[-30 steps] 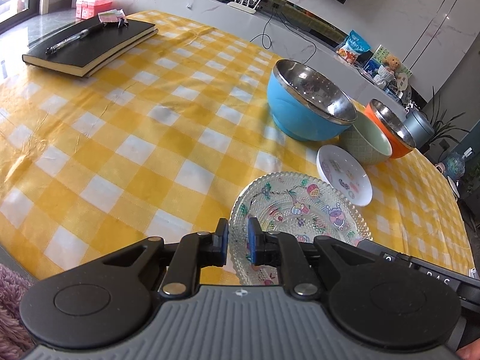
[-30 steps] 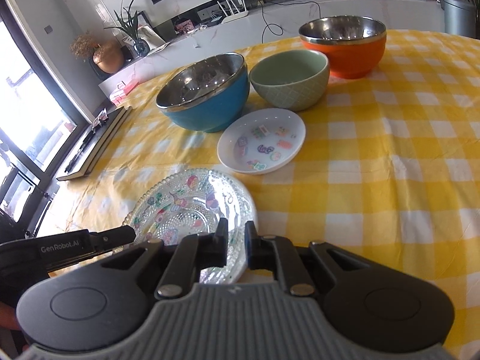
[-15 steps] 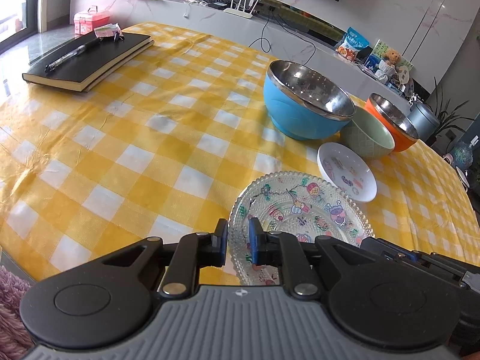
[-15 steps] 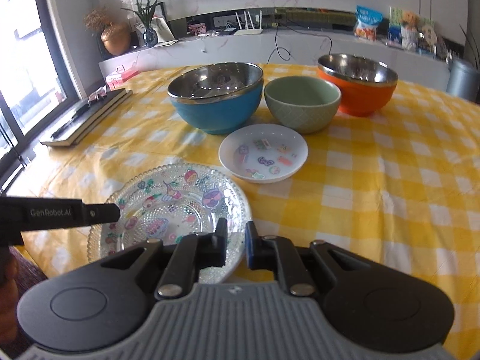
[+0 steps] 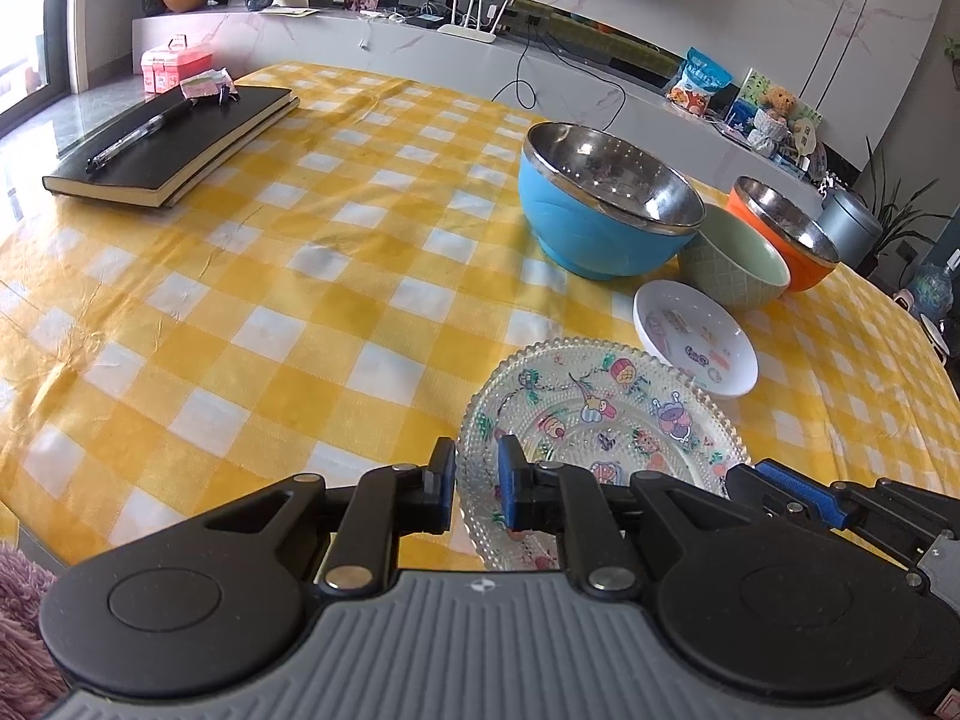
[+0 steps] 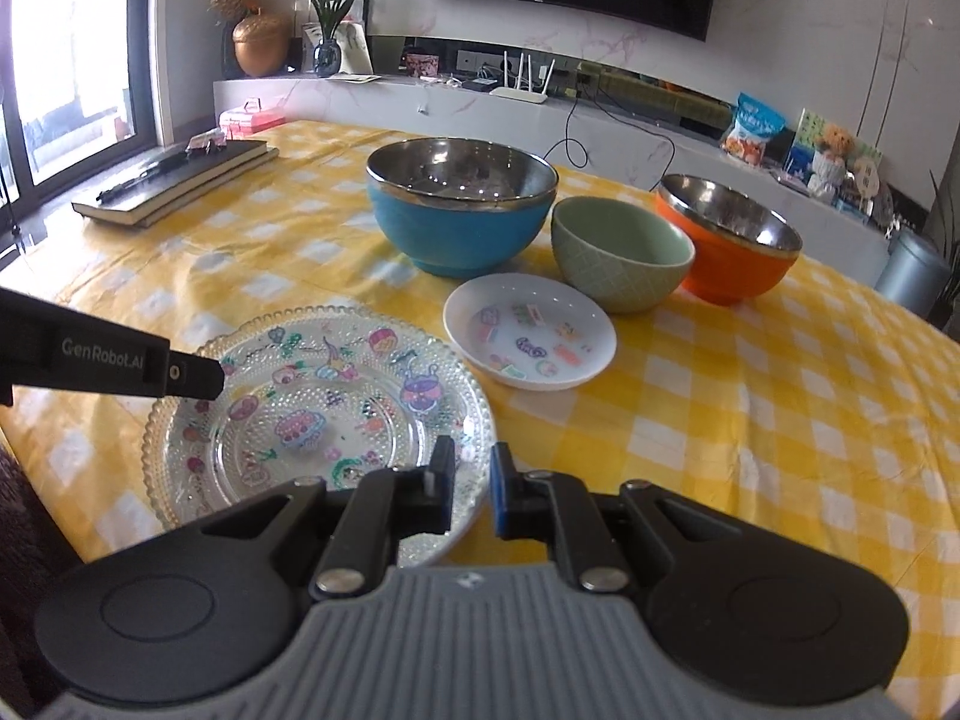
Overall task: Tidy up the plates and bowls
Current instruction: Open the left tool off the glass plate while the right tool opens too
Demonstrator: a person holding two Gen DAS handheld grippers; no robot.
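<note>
Both grippers are pinching the glass plate (image 6: 312,420) at the table's near edge: left gripper (image 5: 477,483) on its left rim, right gripper (image 6: 468,483) on its right, likely sharing its weight.

Both tilt downward: left gripper (image 5: 475,483) jaws nearly closed, right gripper (image 6: 469,485) likewise, lying at its 4 o'clock.

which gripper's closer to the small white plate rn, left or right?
Right, slightly. The right gripper sits at the glass plate's near-right rim, on the side toward the small white plate. The left gripper is at the glass plate's left rim, farther away.
</note>
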